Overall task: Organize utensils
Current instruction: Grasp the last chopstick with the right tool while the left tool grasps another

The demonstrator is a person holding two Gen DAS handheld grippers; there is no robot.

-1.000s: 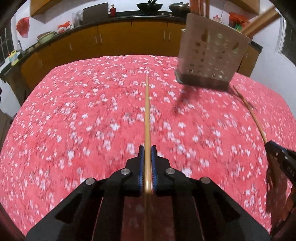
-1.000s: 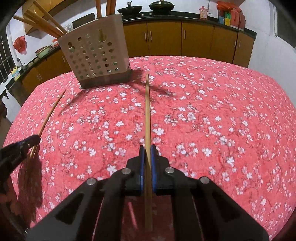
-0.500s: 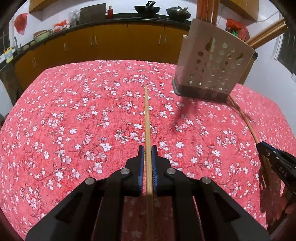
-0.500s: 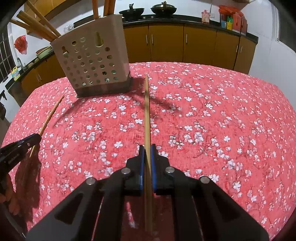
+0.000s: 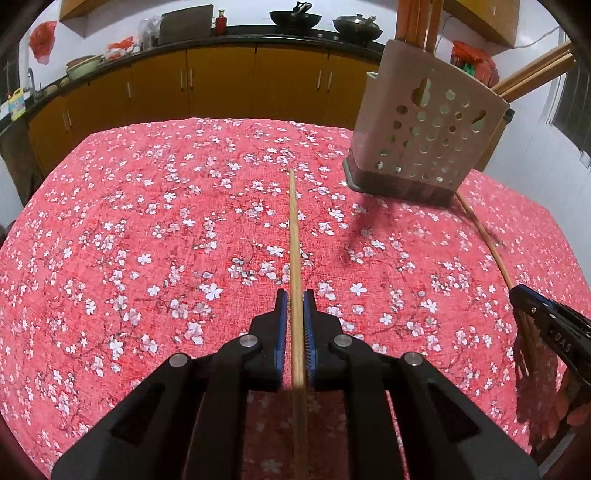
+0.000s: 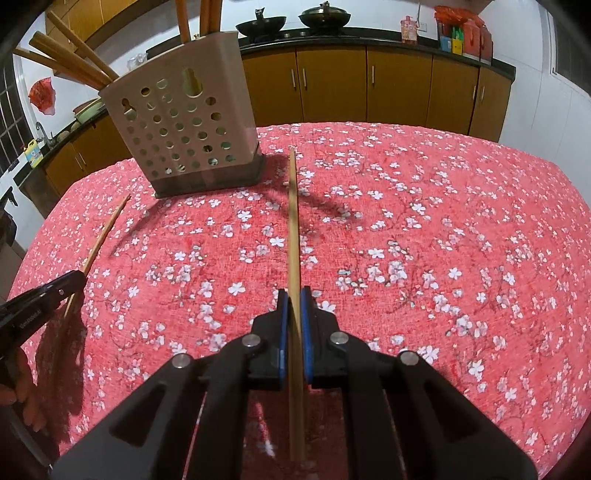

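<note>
While wooden sticks fill the perforated holder, both jaws grip chopsticks.

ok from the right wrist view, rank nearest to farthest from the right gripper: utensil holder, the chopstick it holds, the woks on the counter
1. The chopstick, clamped in the right gripper, pointing straight ahead.
2. The utensil holder, ahead to the left on the red tablecloth.
3. The woks, far back on the counter beyond the table.

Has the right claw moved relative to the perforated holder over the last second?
Yes. The right claw, shut on its chopstick, has moved closer to the holder, which now looms larger.
</note>
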